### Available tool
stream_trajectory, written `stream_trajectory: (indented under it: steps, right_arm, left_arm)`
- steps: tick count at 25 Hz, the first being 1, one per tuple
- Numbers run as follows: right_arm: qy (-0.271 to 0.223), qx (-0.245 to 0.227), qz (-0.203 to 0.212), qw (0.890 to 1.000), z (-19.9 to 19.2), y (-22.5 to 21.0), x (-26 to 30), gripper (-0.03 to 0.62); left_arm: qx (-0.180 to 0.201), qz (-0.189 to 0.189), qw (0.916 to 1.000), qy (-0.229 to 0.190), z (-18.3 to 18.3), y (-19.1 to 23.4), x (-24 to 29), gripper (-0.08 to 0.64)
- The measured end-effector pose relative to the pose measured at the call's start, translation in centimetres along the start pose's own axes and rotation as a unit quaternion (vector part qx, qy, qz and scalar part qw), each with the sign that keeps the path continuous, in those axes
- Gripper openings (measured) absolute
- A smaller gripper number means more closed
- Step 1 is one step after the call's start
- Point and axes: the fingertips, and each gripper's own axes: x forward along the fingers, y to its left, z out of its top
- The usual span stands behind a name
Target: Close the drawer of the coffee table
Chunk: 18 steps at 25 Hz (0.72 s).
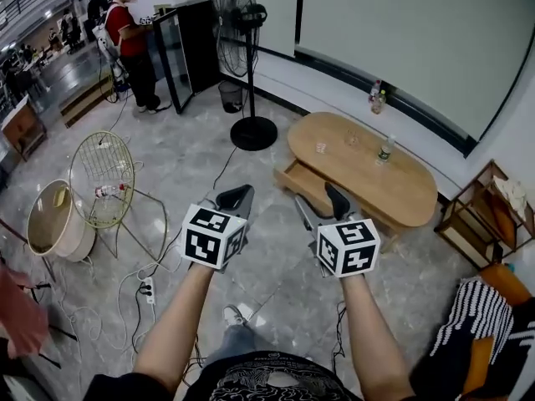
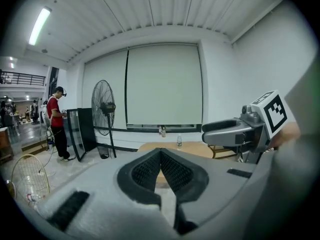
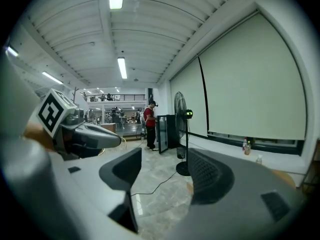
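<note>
drawer [image 1: 299, 182]: rear hidden under coffee table [image 1: 405, 189] | tabletop items [image 1: 322, 147]: too small

Left gripper [image 1: 242, 193] closed; right gripper [image 1: 313, 194] parted, empty

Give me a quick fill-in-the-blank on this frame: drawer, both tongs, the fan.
1. The drawer of the coffee table is ___.
2. The left tongs are ___, tips touching.
3. The right tongs are ___, with nothing between them.
4. The pedestal fan stands on the ___.
Missing words: open; shut; open; floor.
</note>
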Motion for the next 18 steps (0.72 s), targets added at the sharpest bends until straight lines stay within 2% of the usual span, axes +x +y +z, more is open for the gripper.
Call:
stream_trajectory:
  steps: [8, 18]
  right_arm:
    - [0.008, 0.018, -0.070, 0.997, 1.4, 0.4, 5.4, 0.374]
    - [0.012, 0.032, -0.130, 0.991, 2.4, 0.4, 8.9, 0.405]
  left_arm:
    - [0.008, -0.067, 0.9977, 0.001, 1.1, 6.0, 3.4, 0.002]
    - [0.020, -0.118, 0.9928, -0.003, 2.1, 10.3, 5.6, 0.003]
